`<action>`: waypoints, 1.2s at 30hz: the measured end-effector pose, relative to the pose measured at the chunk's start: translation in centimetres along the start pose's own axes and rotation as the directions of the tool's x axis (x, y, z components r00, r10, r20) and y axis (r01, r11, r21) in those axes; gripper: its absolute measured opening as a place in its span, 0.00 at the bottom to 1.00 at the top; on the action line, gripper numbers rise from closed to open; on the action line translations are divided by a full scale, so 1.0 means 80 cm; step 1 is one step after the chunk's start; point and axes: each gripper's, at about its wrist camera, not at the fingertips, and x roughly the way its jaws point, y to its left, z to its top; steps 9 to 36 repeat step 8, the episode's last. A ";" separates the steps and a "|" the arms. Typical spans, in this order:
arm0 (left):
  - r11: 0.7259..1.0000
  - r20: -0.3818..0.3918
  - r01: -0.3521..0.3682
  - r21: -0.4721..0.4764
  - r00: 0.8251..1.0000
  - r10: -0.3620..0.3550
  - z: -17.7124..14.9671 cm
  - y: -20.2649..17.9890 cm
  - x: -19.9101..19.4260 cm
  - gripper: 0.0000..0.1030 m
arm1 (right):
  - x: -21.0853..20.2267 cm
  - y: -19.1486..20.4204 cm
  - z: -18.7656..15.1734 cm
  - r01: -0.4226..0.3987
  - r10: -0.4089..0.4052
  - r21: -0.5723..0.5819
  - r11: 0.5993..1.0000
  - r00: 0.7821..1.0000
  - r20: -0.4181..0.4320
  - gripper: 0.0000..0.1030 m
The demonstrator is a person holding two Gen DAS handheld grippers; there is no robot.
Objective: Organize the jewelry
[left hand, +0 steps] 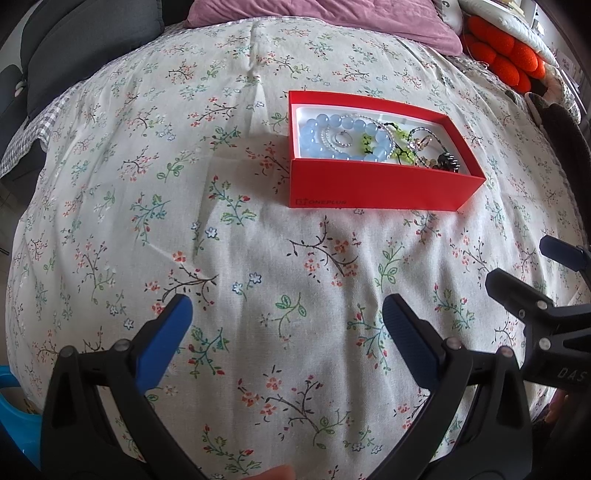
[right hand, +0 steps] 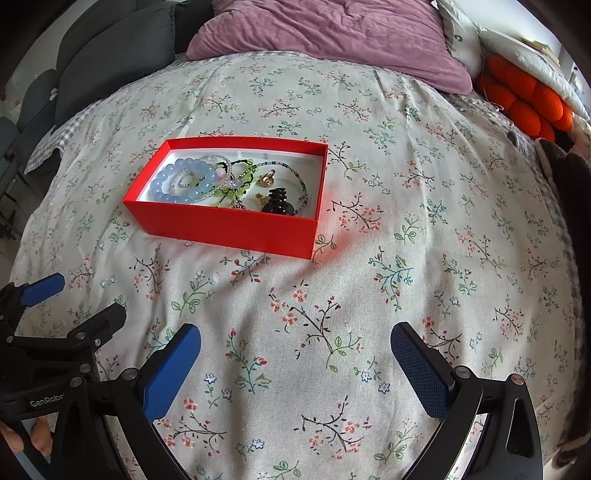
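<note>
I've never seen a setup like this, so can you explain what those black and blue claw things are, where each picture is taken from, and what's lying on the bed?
There is no robot here. A person holds a two-finger gripping tool in each hand, and each carries a wide-angle camera looking forward along its fingers. One picture comes from the left tool, the other from the right tool. The black arms with blue pads at the bottom of each picture are that tool's own fingers. Both are open and hold nothing.

They hover over a bed with a floral sheet. On it sits an open red box holding jewelry: a pale blue bead bracelet, a green beaded piece, a thin beaded chain, a gold ring and a small black clip. A purple pillow lies at the far end.
</note>
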 end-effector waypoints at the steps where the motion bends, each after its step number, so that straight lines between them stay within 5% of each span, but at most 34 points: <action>1: 1.000 -0.001 -0.001 0.001 1.000 0.001 0.000 0.000 0.000 0.99 | 0.000 0.000 0.000 0.000 0.000 0.000 1.000 1.000 0.000 1.00; 36: 1.000 -0.007 -0.016 0.014 1.000 0.017 -0.007 -0.002 0.005 0.99 | 0.005 0.002 -0.004 0.015 -0.015 -0.014 1.000 1.000 -0.006 1.00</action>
